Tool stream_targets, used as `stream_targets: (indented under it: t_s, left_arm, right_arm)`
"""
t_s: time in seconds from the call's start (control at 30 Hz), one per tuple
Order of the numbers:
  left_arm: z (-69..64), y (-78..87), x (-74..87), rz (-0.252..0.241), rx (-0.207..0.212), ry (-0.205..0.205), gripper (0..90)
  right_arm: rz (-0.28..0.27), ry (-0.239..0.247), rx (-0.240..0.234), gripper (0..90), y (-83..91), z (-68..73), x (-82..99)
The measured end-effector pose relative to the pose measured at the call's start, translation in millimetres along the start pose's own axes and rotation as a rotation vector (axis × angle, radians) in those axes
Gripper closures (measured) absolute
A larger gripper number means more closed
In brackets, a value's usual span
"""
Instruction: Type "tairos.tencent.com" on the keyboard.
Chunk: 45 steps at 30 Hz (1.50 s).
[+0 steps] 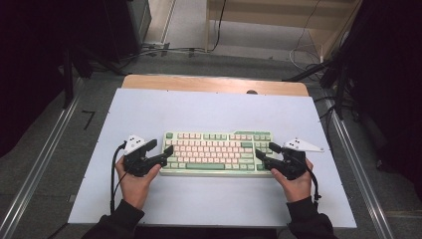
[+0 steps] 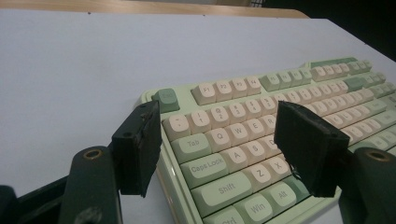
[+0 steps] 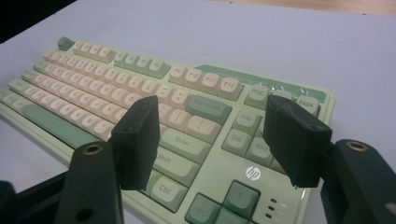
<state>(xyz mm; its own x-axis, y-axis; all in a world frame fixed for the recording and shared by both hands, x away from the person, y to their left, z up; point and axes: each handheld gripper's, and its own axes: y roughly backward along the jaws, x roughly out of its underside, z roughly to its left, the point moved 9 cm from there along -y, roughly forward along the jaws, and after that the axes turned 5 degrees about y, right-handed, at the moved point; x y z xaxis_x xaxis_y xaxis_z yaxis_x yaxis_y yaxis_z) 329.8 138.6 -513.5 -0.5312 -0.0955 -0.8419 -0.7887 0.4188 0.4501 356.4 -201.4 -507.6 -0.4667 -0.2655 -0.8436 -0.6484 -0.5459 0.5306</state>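
Two hands low, angled inward | left gripper apart, right gripper apart | flanking keyboard ends

Left gripper and right gripper both wide open, jaws angled inward, forearms low

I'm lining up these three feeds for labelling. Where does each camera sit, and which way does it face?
High view: above the person's side, looking forward and down on the table; both forearms, left gripper and right gripper show.
Left gripper view: on the left gripper, facing the keyboard's left end; its open jaws show.
Right gripper view: on the right gripper, facing the keyboard's right end; its open jaws show.
Shared: all three see the keyboard on the table.
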Motion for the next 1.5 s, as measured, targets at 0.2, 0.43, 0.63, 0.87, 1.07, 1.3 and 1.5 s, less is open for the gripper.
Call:
stream_targets:
  t_s: [0.2,0.43,0.63,0.87,1.07,1.3,1.5]
  left_arm:
    - [-0.1,2.1,0.3,-0.003,0.001,0.003,32.8]
    - [1.1,3.5,1.3,-0.002,-0.003,0.003,32.1]
    - [1.7,5.1,2.4,0.0,-0.005,0.006,30.5]
    - [3.2,7.0,4.2,0.006,-0.005,0.01,30.2]
    - [5.7,10.0,5.0,0.008,-0.009,0.015,29.6]
    - [9.3,12.8,5.9,0.006,-0.01,0.032,29.4]
    - [13.6,16.6,5.5,-0.001,-0.017,0.038,29.4]
  right_arm:
    - [0.002,-0.003,0.009,34.7,3.4,-3.9,1.8]
    - [0.003,-0.008,0.012,34.7,6.3,-7.2,3.5]
    - [0.0,-0.013,0.021,34.7,10.3,-10.4,4.8]
    - [-0.005,-0.019,0.031,34.7,15.9,-15.1,6.4]
    - [-0.008,-0.027,0.04,34.8,21.1,-19.8,8.5]
    - [-0.009,-0.035,0.052,34.8,26.6,-25.4,11.5]
    - [-0.014,-0.049,0.057,34.9,31.9,-29.9,13.3]
